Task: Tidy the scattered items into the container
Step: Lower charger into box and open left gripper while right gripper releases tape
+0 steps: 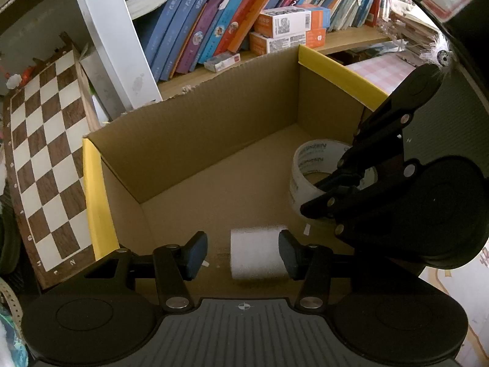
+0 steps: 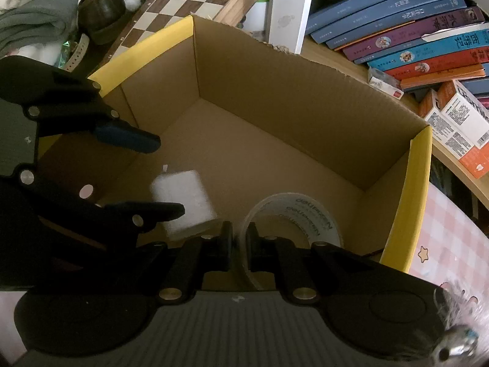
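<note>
Left wrist view shows your left hand-held gripper low inside the cardboard box, its 2 fingers spread apart. The white foam block sits on the box floor between them; the right pad looks to be at its side, and the left pad is clearly off it. So this gripper is not clamped on anything.

Right wrist view shows your right hand-held gripper closed on the wall of the clear tape roll, 1 finger inside the ring and 1 outside. The roll is also within the box, low near its floor; whether it already rests on the floor I cannot tell.

Both task things therefore are inside the container. Farther back you see the yellow-edged box walls, then the chessboard and the row of books on the shelf, which lie outside the box.

My judgement: the block fits 2 readings, just set down or about to be taken, so I give no move for the left. For the right, the step in hand looks like placing the tape. It calls for the roll to meet the floor before the fingers part, then a straight lift clear of the ring.
</note>
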